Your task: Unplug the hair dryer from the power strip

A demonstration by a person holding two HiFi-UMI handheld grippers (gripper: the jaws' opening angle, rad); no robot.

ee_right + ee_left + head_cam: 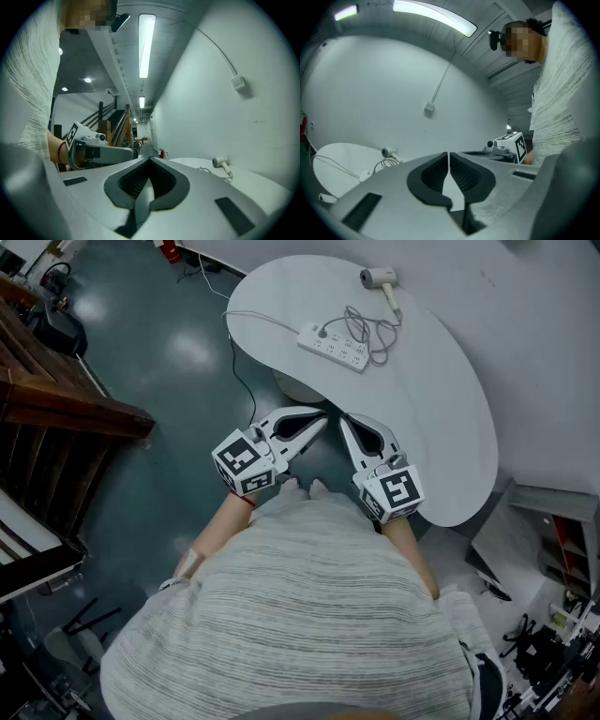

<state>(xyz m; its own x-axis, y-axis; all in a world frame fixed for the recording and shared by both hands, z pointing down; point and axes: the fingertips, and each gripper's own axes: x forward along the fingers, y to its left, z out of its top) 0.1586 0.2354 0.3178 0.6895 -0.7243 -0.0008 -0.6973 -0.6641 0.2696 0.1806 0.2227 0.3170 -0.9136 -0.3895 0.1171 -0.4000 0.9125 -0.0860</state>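
Head view: a white hair dryer [378,277] lies at the far edge of the curved white counter [441,418]. Its grey cord [367,330] is looped against a white power strip [333,346] just beside it. The left gripper [317,420] and right gripper [344,421] are held level at the counter's near edge, well apart from the strip, tips angled toward each other. Both pairs of fingers are closed together and hold nothing, as each gripper view shows.
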